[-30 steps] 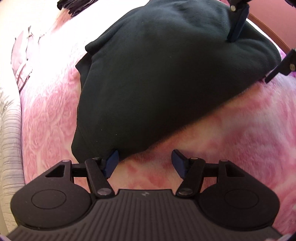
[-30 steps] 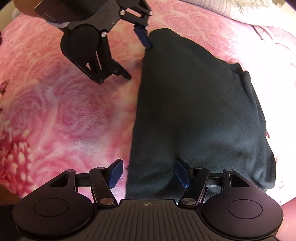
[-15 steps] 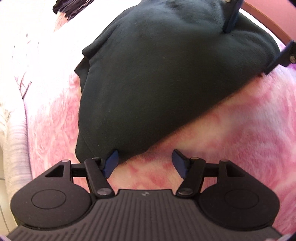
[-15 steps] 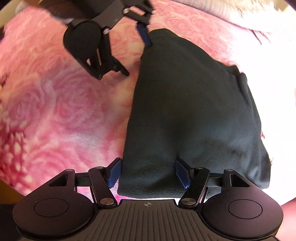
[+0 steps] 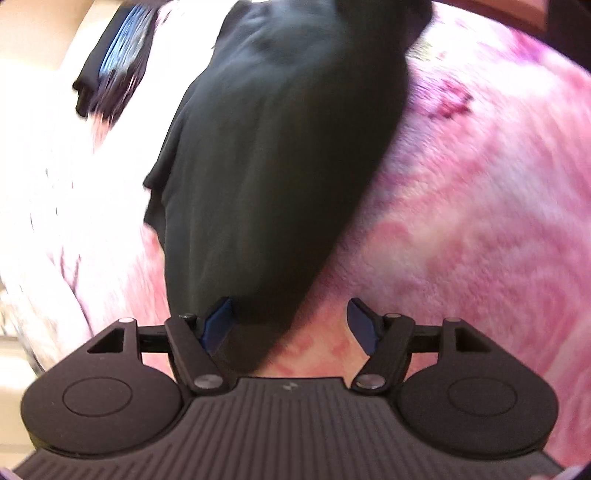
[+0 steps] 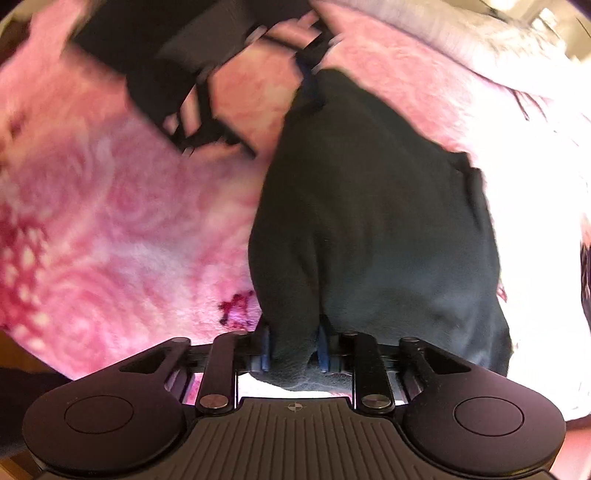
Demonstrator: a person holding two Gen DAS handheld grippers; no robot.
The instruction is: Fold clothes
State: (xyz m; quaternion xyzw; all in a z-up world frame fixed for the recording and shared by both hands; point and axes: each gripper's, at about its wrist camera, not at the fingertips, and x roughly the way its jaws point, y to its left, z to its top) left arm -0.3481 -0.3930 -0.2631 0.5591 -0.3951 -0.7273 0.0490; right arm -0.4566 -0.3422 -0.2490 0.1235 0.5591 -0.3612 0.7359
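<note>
A bed spread with a fluffy pink blanket [image 5: 480,229] patterned in swirling roses fills both views. Strong light washes out the far side, where pale bedding [image 5: 48,206] lies bleached almost white. A dark garment with blue stripes [image 5: 114,62], blurred, rests on that bright area. A strip of reddish-brown wood [image 5: 517,14], perhaps the bed frame, edges the top corner.

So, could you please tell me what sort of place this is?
Probably a bedroom: the dark garment lies on a plush pink rose-patterned blanket, with pale bedding bunched beside it, as on a bed.
</note>
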